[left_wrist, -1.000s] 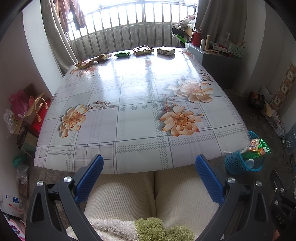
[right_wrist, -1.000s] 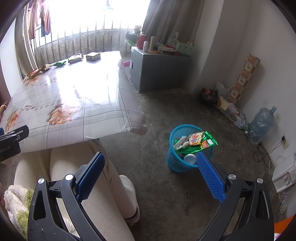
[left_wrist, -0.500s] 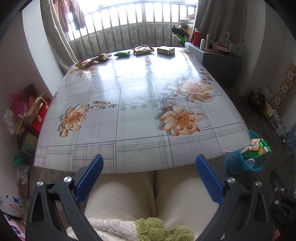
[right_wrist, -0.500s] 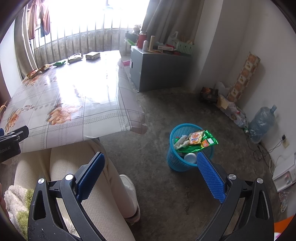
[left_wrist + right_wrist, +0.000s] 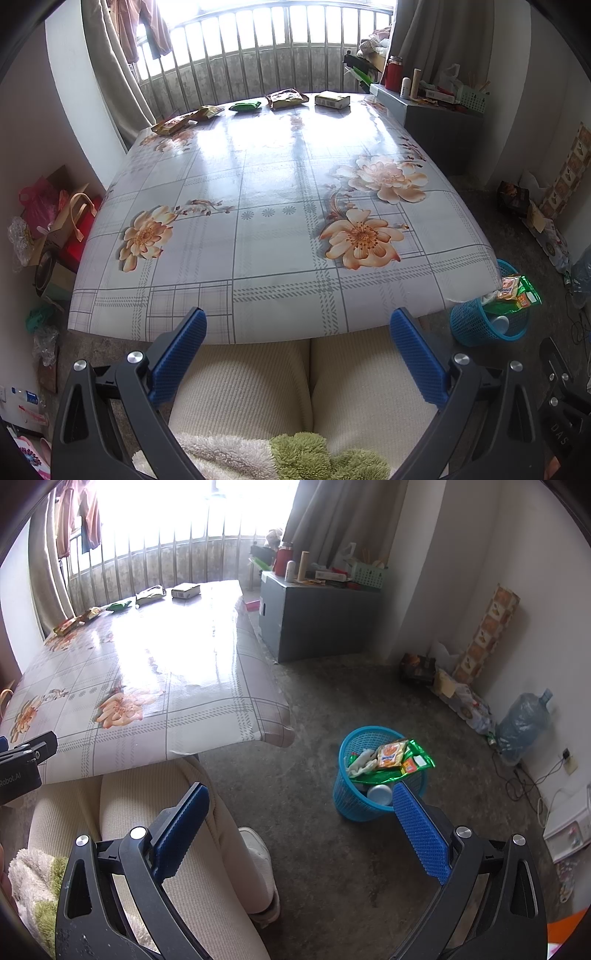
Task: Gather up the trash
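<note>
Trash is seen in two places: inside a blue mesh basket (image 5: 369,775) on the floor, and along the far edge of the surface (image 5: 280,221). Nearest to the cameras, both tools are held low over the lap of a seated person, whose two legs in pale ribbed trousers (image 5: 306,380) are tucked under the near edge of the surface. The left tool (image 5: 298,334) is pointed straight across the flowered cloth, its two blue pads (image 5: 181,354) spread wide with nothing between them. The right tool (image 5: 301,812) is turned toward the floor beside the surface, its two pads likewise spread wide and empty (its right pad overlaps the basket in the view, but contact cannot be judged). One white shoe (image 5: 258,849) is seen on the floor below it. The basket stands just beside the near right corner of the surface and is filled with a green wrapper (image 5: 413,760), an orange packet (image 5: 391,753) and some white crumpled material. At the far edge, five items are laid in a row: two orange-brown packets (image 5: 173,123) at the left, one green packet (image 5: 245,106), one brown packet (image 5: 287,98) and one pale box (image 5: 332,99).
</note>
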The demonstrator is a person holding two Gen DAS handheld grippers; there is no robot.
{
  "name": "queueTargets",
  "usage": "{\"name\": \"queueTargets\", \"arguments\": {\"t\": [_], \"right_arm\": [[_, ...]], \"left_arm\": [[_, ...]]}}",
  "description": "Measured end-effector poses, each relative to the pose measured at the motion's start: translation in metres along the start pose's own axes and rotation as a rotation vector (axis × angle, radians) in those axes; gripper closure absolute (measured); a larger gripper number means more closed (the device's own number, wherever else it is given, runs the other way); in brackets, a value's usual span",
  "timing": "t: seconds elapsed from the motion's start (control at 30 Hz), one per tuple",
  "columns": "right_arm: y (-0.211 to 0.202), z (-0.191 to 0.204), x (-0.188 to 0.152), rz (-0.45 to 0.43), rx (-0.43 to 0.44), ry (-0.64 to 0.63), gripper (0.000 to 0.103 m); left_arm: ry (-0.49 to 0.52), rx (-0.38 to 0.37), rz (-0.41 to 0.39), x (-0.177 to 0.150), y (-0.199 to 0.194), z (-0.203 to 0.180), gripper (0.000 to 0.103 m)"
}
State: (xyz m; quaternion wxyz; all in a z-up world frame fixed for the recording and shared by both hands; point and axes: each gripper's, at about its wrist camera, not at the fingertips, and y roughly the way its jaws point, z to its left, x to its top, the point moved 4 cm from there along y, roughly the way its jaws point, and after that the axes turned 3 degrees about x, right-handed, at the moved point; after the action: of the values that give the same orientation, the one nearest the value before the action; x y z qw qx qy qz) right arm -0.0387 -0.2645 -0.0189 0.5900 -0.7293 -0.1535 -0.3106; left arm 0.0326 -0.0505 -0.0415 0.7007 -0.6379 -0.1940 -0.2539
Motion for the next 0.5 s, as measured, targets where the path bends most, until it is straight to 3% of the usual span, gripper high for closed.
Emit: {"name": "queueTargets", "arguments": {"t": [0.5], "right_arm": [[-0.0004, 0.0004, 0.0001, 0.001, 0.000, 0.001, 0.008]], "left_arm": [[0.001, 0.000, 0.000, 0.0003, 0.0003, 0.0007, 0.006]]}}
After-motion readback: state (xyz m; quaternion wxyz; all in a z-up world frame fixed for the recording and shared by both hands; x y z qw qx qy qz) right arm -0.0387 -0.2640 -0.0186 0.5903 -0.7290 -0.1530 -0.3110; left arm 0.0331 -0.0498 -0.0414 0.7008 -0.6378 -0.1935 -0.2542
